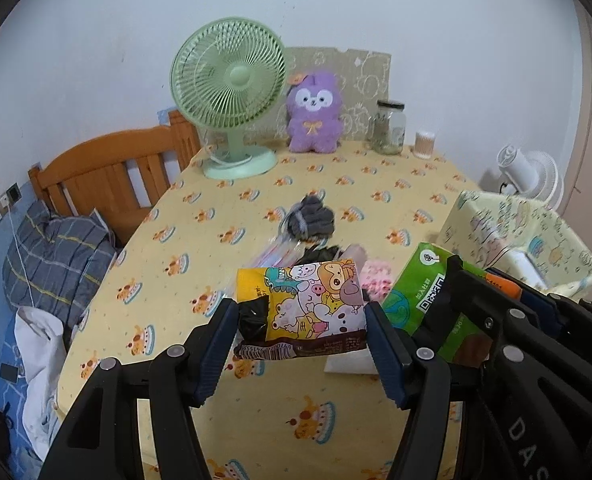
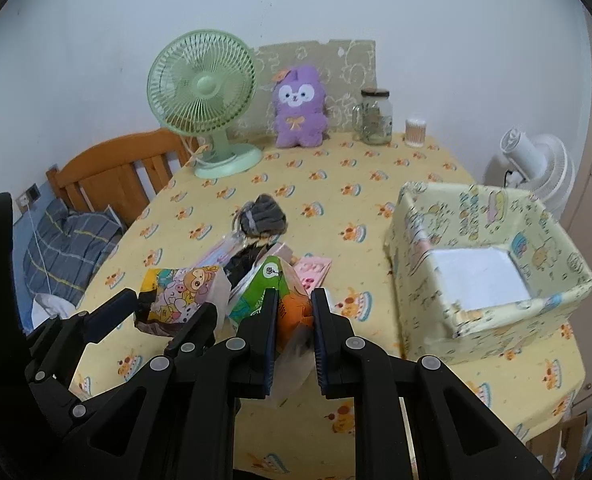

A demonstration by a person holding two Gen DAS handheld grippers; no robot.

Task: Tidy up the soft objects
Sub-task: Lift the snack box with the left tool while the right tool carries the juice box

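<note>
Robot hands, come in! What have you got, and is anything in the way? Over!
Left gripper shut on cartoon pack. Right gripper shut on green tissue pack. Fabric bin open at right. Path to bin looks clear.

Your left gripper (image 1: 301, 316) is clamped on the cartoon tissue pack (image 1: 301, 308), held above the yellow tablecloth (image 1: 176, 248). Right gripper (image 1: 471, 304) sits just beside it on the right, gripping the green tissue pack (image 1: 415, 292). Fabric bin (image 1: 491, 216) further right. Behind the packs: grey socks (image 1: 311, 221), pink item (image 1: 377, 280). Far edge: green fan (image 1: 230, 84), purple plush (image 1: 315, 114), glass jar (image 1: 389, 127).
</note>
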